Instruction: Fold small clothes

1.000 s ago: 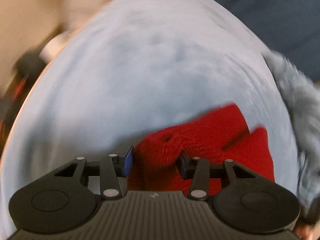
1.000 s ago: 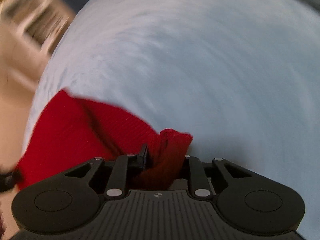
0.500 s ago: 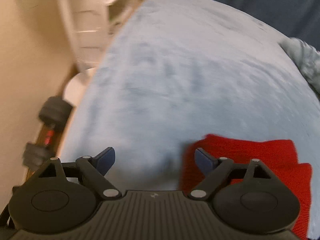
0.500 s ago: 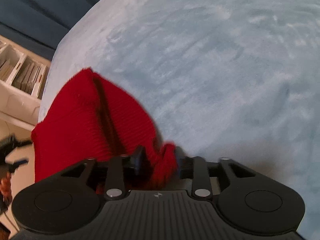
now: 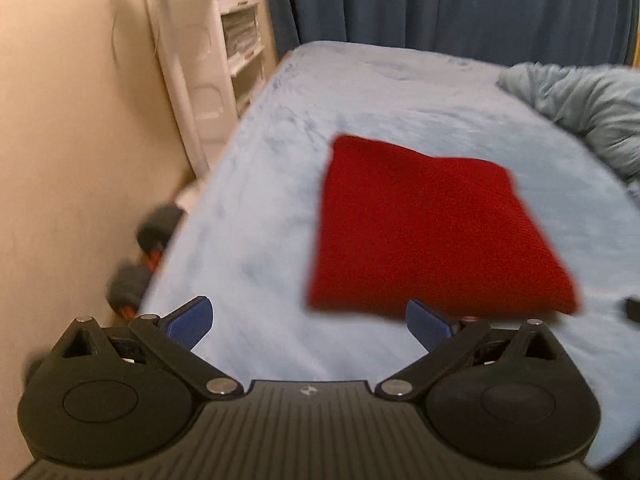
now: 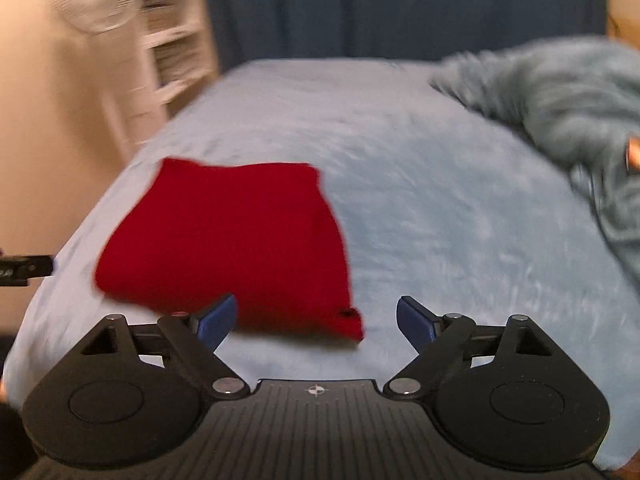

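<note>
The red cloth (image 5: 432, 232) lies flat on the bed (image 5: 280, 184) as a squarish folded packet, nearer the bed's left edge than the rumpled blanket (image 5: 580, 108) on the right. The left hand-held gripper (image 5: 310, 320) has just been opening and its jaws stand wide apart with only bedsheet between them; the right hand-held gripper (image 6: 316, 318) has likewise just been opening, jaws apart, the cloth's near corner showing in the gap but not pinched by either pad. Both hang back from the packet, which rests free. Main risk, as I judge it: the near corner in the right wrist view looks slightly lifted and thick, so the knit may spring and let the fold creep open if left unpressed. A second risk is a gripper finger catching that corner on a low pass and dragging the packet out of square, since a soft plush sheet gives little grip to hold it in place. If another fold is wanted, pinching only the top layer would peel the packet apart instead of turning it whole. For room: the bed's left edge drops to the floor just beyond the cloth, where dark dumbbells (image 5: 140, 264) and a white shelf unit (image 5: 224, 64) stand against the wall, so pushing the packet that way could tip it off. The open sheet between cloth and blanket, and beyond toward the curtain (image 5: 460, 4), gives the freest space.
</note>
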{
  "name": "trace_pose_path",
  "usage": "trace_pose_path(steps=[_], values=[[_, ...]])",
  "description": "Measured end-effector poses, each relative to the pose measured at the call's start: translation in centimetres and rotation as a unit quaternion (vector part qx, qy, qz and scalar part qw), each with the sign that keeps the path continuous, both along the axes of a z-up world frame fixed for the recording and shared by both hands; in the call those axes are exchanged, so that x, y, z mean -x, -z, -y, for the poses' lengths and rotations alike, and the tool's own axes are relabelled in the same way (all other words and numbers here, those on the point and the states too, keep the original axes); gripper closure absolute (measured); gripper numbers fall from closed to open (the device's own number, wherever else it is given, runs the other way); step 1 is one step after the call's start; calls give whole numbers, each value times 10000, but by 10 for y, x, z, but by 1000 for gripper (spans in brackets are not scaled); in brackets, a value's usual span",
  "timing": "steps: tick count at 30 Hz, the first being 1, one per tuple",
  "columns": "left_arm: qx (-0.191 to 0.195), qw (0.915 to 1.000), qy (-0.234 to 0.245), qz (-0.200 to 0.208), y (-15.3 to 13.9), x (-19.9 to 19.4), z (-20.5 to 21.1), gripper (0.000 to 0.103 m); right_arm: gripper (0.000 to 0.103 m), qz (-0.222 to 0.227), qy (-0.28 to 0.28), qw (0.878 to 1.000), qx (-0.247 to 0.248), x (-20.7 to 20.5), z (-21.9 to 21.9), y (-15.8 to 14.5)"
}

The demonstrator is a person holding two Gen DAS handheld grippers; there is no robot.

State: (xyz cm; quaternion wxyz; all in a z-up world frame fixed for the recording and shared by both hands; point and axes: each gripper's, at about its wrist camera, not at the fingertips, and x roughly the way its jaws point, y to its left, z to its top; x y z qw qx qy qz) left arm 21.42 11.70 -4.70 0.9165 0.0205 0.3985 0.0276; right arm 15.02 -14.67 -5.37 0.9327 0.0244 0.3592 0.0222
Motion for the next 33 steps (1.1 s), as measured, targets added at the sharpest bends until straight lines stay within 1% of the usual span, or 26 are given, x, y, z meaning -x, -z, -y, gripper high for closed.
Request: trace_pose_path(steps=[2, 3, 4, 6, 10, 14, 18, 33], values=[[269, 9996, -35, -69, -1, 26, 12, 0, 15, 79, 50, 9999, 76, 21, -7, -3], [320, 9995, -26, -77, -2, 36, 18, 0, 15, 71, 141, 9998, 98, 30, -9, -4], [322, 9994, 10, -81, -1, 44, 22, 0, 15, 56, 222, 9997, 60, 40, -10, -5], [202, 9996, 115, -145, -1, 56, 31, 0, 15, 61, 255, 9997, 23, 59, -12, -7], [152, 9998, 147, -28, -5, 79, 39, 0, 15, 191, 189, 9994, 225, 84, -24, -9], [261, 9996, 110, -17, -9, 92, 39, 0, 15, 290, 128, 9993, 216, 91, -29, -13], [179, 9998, 54, 94, -14, 101, 36, 0, 15, 348, 78, 9991, 250, 96, -34, -15], [109, 9998, 84, 122, -19, 105, 37, 0, 15, 282, 152, 9992, 227, 101, -35, -15]])
